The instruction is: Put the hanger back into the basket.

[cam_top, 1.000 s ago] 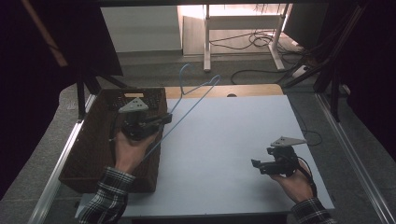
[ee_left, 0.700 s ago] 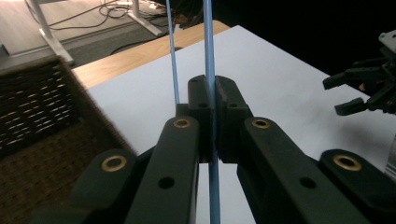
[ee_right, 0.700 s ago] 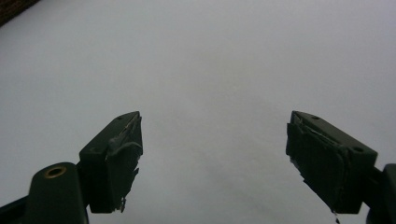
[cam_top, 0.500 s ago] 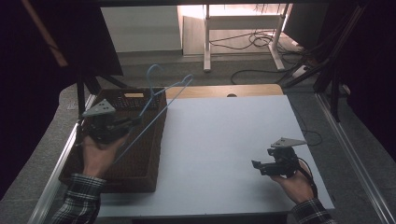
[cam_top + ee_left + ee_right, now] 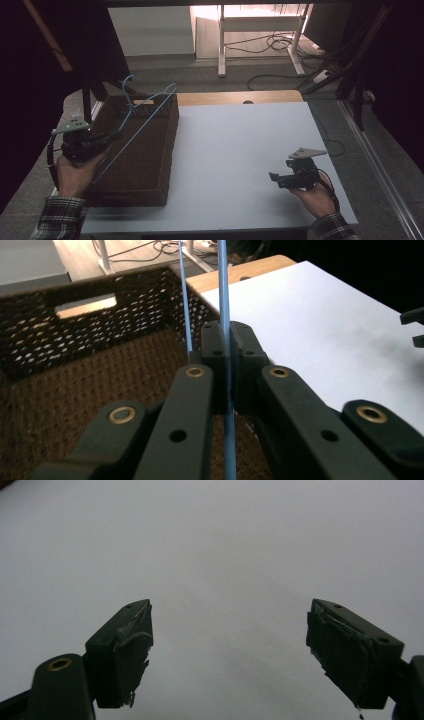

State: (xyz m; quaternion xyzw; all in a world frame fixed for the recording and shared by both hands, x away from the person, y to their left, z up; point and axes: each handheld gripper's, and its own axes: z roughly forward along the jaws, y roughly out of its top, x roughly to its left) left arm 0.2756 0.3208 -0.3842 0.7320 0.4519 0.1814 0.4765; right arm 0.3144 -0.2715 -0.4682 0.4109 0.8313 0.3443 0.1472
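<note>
White tabletop (image 5: 240, 150); left gripper (image 5: 227, 347) clamps blue hanger (image 5: 145, 107) over basket (image 5: 145, 160); right gripper (image 5: 230, 630) agape.

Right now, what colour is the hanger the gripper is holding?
Light blue. The hanger shows best in the left gripper view.

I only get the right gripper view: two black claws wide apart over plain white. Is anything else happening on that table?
Observer: Yes. The left gripper is shut on a blue wire hanger.
Operator: Where is that?
Observer: Over a brown woven basket at the left side of the white table.
Operator: Anything in the basket?
Observer: The left gripper view shows a bare floor, as far as it is visible.
</note>
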